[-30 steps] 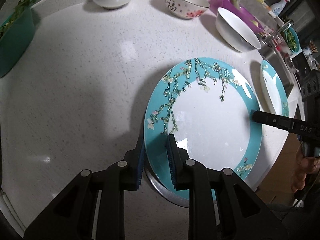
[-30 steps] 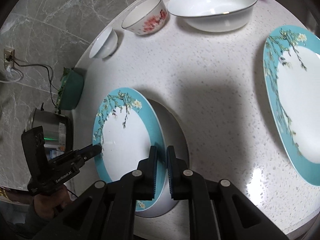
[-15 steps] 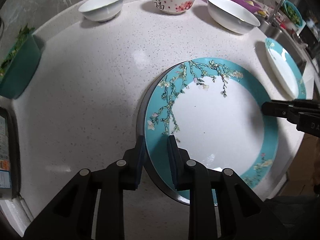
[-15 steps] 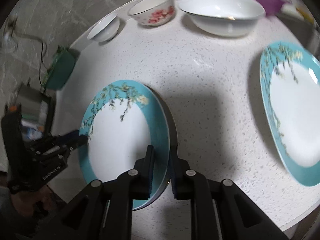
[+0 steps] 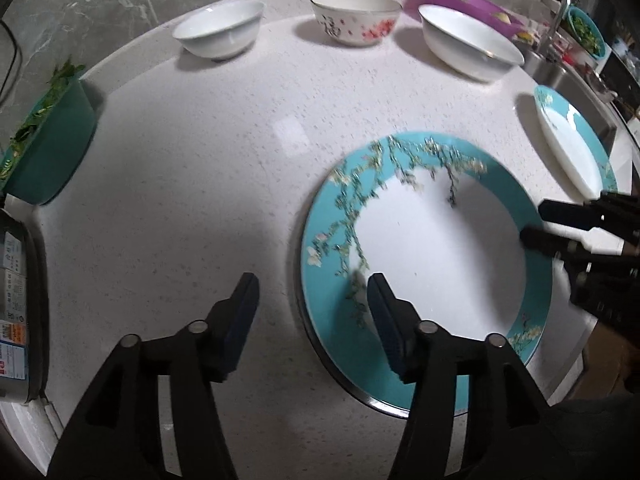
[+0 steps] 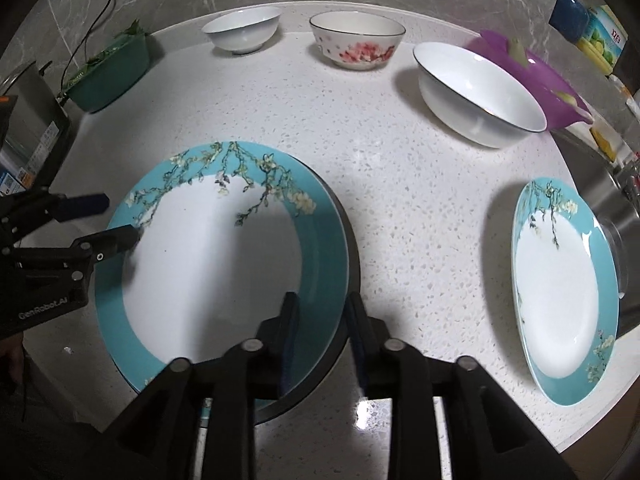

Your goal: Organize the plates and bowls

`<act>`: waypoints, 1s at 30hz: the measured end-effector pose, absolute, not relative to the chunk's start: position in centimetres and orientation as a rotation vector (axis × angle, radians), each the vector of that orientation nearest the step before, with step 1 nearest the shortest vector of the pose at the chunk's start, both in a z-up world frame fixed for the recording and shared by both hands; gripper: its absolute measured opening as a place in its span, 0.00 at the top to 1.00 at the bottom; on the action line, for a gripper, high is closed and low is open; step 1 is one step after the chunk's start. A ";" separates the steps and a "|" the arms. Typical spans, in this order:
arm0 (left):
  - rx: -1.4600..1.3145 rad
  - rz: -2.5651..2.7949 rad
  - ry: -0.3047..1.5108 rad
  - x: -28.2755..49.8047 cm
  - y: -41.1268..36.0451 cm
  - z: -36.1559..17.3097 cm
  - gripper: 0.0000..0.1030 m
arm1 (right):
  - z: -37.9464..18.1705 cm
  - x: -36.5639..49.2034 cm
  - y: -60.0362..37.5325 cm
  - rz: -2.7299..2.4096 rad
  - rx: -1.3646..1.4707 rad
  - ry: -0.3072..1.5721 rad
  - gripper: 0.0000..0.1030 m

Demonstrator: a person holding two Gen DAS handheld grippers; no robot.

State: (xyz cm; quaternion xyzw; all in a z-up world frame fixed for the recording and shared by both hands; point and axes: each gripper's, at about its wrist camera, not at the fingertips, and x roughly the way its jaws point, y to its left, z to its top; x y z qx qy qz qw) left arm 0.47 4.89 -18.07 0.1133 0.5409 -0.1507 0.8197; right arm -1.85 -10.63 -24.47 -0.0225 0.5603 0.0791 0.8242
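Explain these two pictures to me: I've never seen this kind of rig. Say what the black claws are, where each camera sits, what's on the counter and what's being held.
There is no robot here. A person holds a two-finger gripper in each hand, and a fisheye camera on each looks along its fingers.

One picture is from the left gripper, the other from the right gripper; each also shows the other gripper at its edge.

On the white counter lie a teal plate resting on a dark dish, a second teal plate, and three bowls: small white, flowered, large white.

Nothing is held. Both sets of jaws have just been opening and now straddle the first plate's rim without gripping it.
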 end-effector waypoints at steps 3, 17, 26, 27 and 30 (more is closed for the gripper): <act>0.129 -0.362 1.100 1.0 5.3 -15.1 0.27 | -22.9 -2.3 -11.7 0.208 0.041 1.146 0.43; -0.191 -0.797 1.201 2.7 -10.3 -12.4 0.00 | -18.3 -6.5 -40.9 0.323 0.885 0.869 0.00; -0.258 -0.724 1.280 4.0 -18.4 -17.0 0.00 | -24.6 -4.4 -52.4 0.382 0.948 0.991 0.00; -0.258 -0.730 1.287 4.1 -19.0 -17.7 0.00 | -25.1 -3.9 -52.5 0.406 0.944 1.004 0.00; -0.262 -0.700 1.335 4.9 -20.4 -19.8 0.00 | -26.9 -2.8 -53.0 0.466 0.939 1.059 0.06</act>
